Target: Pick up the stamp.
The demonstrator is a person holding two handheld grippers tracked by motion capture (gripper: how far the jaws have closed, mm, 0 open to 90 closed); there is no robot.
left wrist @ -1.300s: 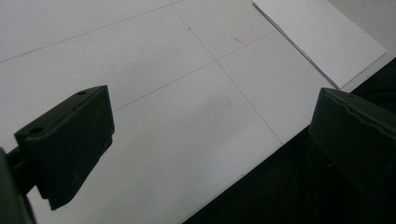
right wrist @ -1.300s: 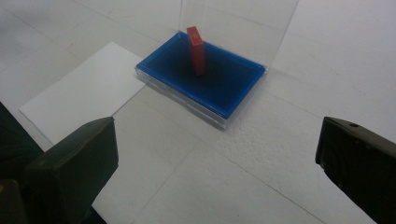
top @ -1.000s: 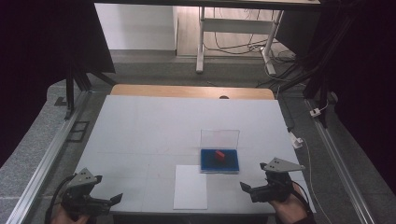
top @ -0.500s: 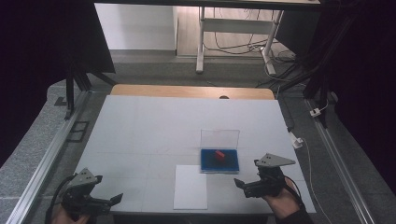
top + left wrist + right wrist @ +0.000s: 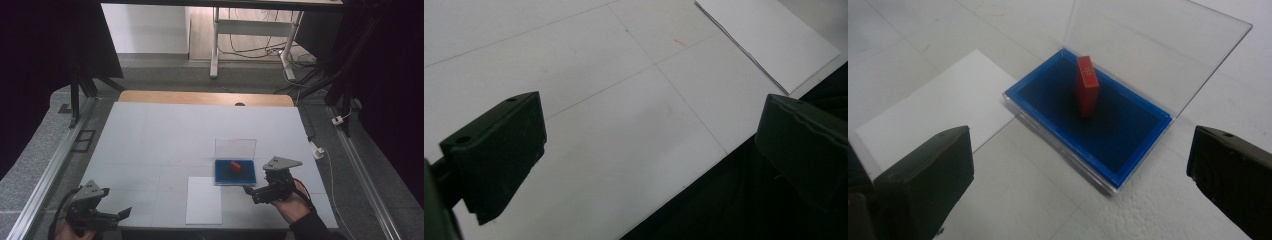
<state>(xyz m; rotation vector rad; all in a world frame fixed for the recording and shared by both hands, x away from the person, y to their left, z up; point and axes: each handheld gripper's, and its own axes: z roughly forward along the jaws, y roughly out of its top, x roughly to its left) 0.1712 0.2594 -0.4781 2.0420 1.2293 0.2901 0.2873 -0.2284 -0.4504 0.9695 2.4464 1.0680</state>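
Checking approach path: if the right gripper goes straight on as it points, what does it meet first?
Likely the blue box, at its near rim; the right gripper is open. The red block stands farther in. Depth is unclear.

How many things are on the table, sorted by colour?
Red: 1, the red block
Blue: 1, the blue-lined clear box, lid open
White: 1, the white sheet of paper
Total: 3

Clear glossy plastic case [image 5: 1128, 65] with upright lid, matt blue velvety lining [image 5: 1098, 125], small red block [image 5: 1087, 86] with smooth satin faces, matt white paper sheet [image 5: 933, 107], smooth matt white desk [image 5: 165, 140], grainy near its edge
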